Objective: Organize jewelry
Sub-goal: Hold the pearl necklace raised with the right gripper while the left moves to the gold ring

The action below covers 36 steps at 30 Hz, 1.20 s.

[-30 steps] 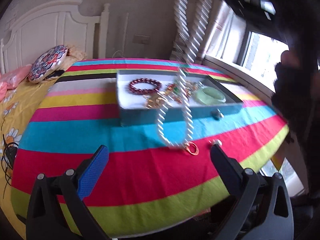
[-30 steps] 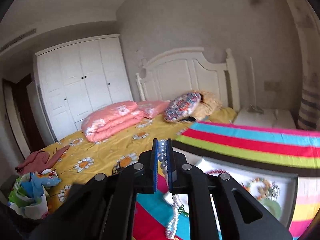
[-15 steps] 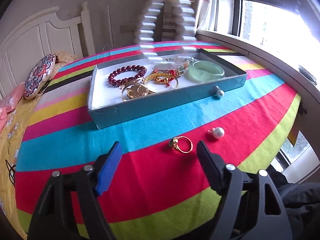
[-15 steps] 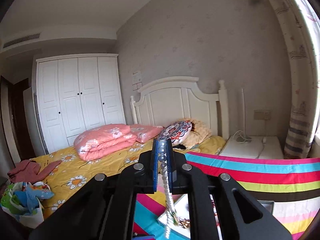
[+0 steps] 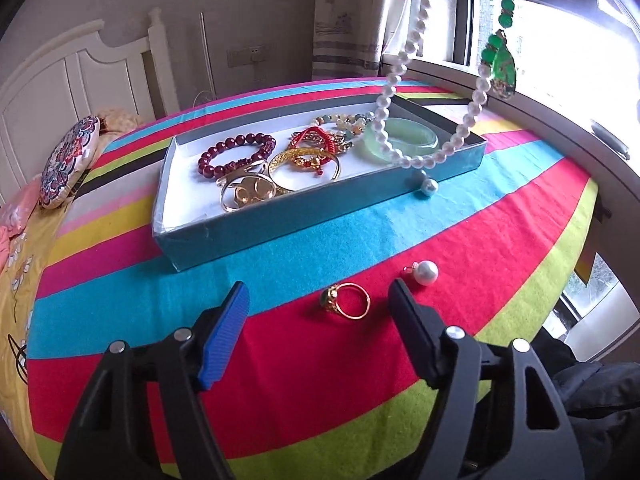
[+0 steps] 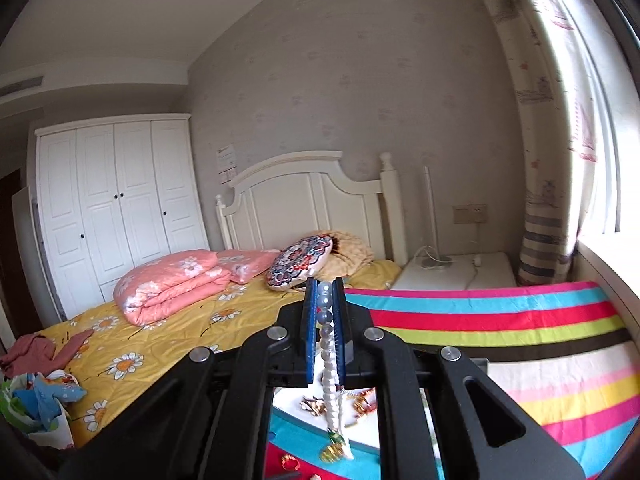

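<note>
Mostly sorted already: pearl necklace (image 5: 404, 64) hanging above the far right end of the blue tray (image 5: 280, 216), pinched between the closed pads of the right tool (image 6: 325, 312), green pendant (image 5: 502, 66) dangling at the window side. Inside the tray: red bead bracelet (image 5: 236, 154), gold bangles (image 5: 304, 162), jade bangle (image 5: 404, 140). Left to gather from the striped table (image 5: 500, 240): gold ring (image 5: 348, 300), near pearl (image 5: 425, 272), another pearl (image 5: 429, 187) touching the tray wall. Left tool (image 5: 320, 332) spread wide, empty, just short of the ring.

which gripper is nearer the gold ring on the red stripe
Left. The left gripper sits open just in front of the gold ring; the right gripper is raised above the table, shut on the pearl necklace.
</note>
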Each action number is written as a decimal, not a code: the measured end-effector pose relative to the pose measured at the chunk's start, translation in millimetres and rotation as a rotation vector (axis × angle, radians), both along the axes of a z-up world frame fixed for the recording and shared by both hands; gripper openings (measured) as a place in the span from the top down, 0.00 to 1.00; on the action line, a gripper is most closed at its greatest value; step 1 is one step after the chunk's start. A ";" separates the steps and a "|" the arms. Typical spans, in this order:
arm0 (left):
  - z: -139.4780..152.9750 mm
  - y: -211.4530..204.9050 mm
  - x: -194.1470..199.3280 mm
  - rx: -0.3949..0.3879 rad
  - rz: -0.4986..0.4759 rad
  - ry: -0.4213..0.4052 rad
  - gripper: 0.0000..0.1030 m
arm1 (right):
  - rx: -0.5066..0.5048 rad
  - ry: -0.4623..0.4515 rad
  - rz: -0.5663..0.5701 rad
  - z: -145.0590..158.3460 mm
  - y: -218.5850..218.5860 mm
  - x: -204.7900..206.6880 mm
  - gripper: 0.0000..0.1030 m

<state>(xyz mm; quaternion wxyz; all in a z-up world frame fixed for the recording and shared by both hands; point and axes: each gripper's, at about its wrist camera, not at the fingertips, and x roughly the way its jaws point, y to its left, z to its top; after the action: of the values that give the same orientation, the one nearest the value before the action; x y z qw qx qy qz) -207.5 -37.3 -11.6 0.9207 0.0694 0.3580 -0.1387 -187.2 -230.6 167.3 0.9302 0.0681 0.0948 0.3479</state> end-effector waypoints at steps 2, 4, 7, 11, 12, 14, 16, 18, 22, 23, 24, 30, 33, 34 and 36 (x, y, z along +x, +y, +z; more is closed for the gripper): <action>-0.2 0.3 0.3 -0.008 0.000 0.000 0.31 | -0.005 0.008 -0.016 -5.6 -7.9 -1.7 0.91; -0.1 -0.4 0.8 -0.007 -0.003 -0.003 0.32 | -0.020 0.024 -0.033 -14.2 -15.0 -3.8 0.91; -0.5 -1.2 0.7 -0.007 -0.005 -0.005 0.32 | -0.035 0.056 -0.051 -28.2 -26.0 -5.2 0.91; -0.5 -2.2 1.2 -0.011 -0.018 -0.004 0.40 | -0.054 0.100 -0.087 -47.7 -38.7 -4.6 0.91; -0.2 -3.3 0.8 -0.011 -0.023 -0.007 0.43 | -0.050 0.112 -0.095 -51.9 -42.8 -3.4 0.91; 0.1 -5.6 1.1 -0.008 -0.033 -0.009 0.50 | -0.041 0.123 -0.105 -56.0 -48.2 -2.1 0.91; 0.3 -7.6 1.0 -0.010 -0.040 -0.010 0.55 | -0.036 0.125 -0.113 -58.5 -52.4 -1.9 0.91; 0.1 -8.8 0.4 -0.011 -0.048 -0.016 0.62 | -0.036 0.123 -0.114 -60.3 -53.8 -3.2 0.91; -0.4 -6.4 -1.5 -0.030 -0.055 -0.025 0.77 | -0.039 0.127 -0.123 -64.8 -54.1 -3.4 0.91; -0.4 -4.7 -2.4 -0.039 -0.059 -0.026 0.77 | -0.036 0.132 -0.124 -66.5 -54.3 -2.8 0.91; -0.2 -3.4 -2.6 -0.045 -0.061 -0.027 0.77 | -0.036 0.139 -0.123 -68.1 -54.8 -1.5 0.91; -0.7 0.0 -4.9 -0.072 -0.059 -0.038 0.80 | -0.032 0.145 -0.131 -69.9 -56.4 0.6 0.91; 0.8 1.9 -6.6 -0.081 -0.059 -0.037 0.91 | -0.027 0.136 -0.134 -67.7 -58.2 -0.8 0.91; 0.8 1.7 -6.8 -0.077 -0.061 -0.035 0.91 | -0.025 0.133 -0.134 -67.1 -58.5 -2.1 0.91; 0.9 1.8 -7.6 -0.070 -0.061 -0.038 0.91 | -0.026 0.127 -0.134 -65.2 -59.2 -2.8 0.91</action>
<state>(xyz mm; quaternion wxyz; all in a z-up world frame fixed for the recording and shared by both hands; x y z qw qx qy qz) -215.1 -35.5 -10.6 0.9246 0.0509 0.3330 -0.1780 -190.1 -289.8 102.0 0.9444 0.0842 0.1534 0.2784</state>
